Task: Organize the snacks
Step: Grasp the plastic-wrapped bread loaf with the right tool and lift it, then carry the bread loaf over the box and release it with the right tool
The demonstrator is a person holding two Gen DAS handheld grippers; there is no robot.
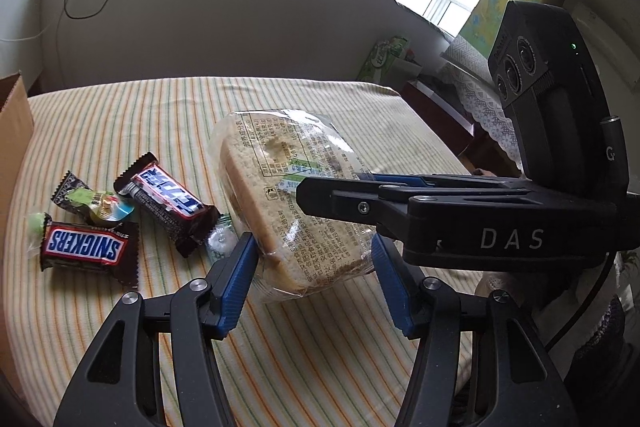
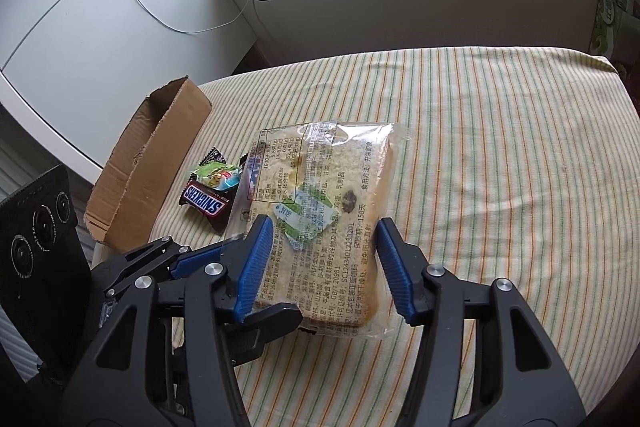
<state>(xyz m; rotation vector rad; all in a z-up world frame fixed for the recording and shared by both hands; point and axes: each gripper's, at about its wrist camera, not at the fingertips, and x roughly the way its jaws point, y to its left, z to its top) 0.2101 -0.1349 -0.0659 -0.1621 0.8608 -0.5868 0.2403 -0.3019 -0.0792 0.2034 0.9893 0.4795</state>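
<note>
A clear pack of sliced bread point(image 1: 280, 187) point(image 2: 340, 187) hangs tilted above the striped cloth. My left gripper point(image 1: 312, 267) has its blue pads against the pack's near end. My right gripper point(image 2: 320, 263) is shut across the pack's width, both pads on its sides; in the left wrist view it point(image 1: 320, 203) reaches in from the right. The left gripper's fingers point(image 2: 276, 315) show at the lower left of the right wrist view, on the wrapper's corner. Two Snickers bars point(image 1: 84, 249) point(image 1: 168, 203) and small wrapped candies point(image 1: 100, 203) lie left of the bread.
An open cardboard box point(image 2: 148, 171) sits at the table's left edge, just past the candy pile point(image 2: 208, 187). The striped tablecloth point(image 2: 500, 147) stretches to the right and far side. A wall and a sill with cables and plants stand behind.
</note>
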